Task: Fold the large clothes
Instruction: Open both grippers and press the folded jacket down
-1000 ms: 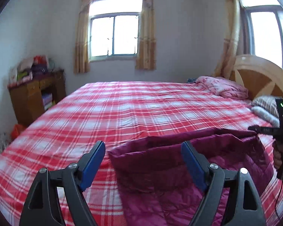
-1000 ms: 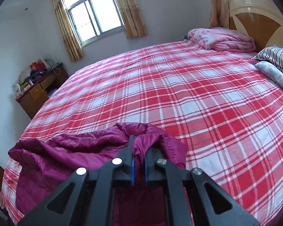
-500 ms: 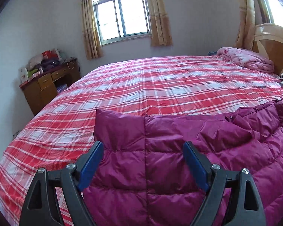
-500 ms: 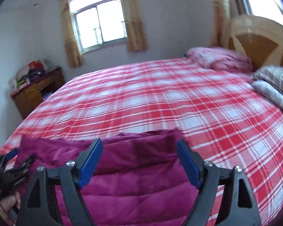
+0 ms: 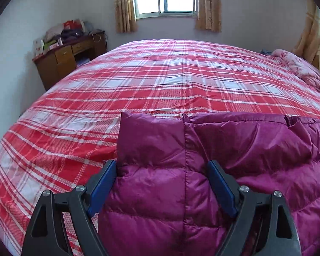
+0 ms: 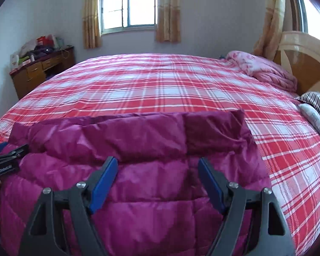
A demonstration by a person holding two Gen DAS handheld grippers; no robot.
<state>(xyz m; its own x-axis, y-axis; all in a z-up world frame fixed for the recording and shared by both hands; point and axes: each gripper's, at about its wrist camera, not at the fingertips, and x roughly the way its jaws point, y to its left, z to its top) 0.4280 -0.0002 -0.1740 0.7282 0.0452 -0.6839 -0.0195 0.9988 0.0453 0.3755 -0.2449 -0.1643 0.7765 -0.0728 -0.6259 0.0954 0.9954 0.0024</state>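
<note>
Purple quilted jacket (image 6: 138, 149) lies on plaid bed (image 6: 181, 85) — both hand-held grippers open.

A wide bed (image 6: 160, 89) covered in a red-and-white plaid sheet is carrying a quilted magenta jacket (image 6: 138, 149) lying flat at its near edge, a bundled pink blanket (image 6: 264, 70) and striped pillows (image 6: 317, 104) lying beside the headboard.

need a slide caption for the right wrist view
Right gripper open above a magenta puffer jacket lying on the red plaid bed.
</note>
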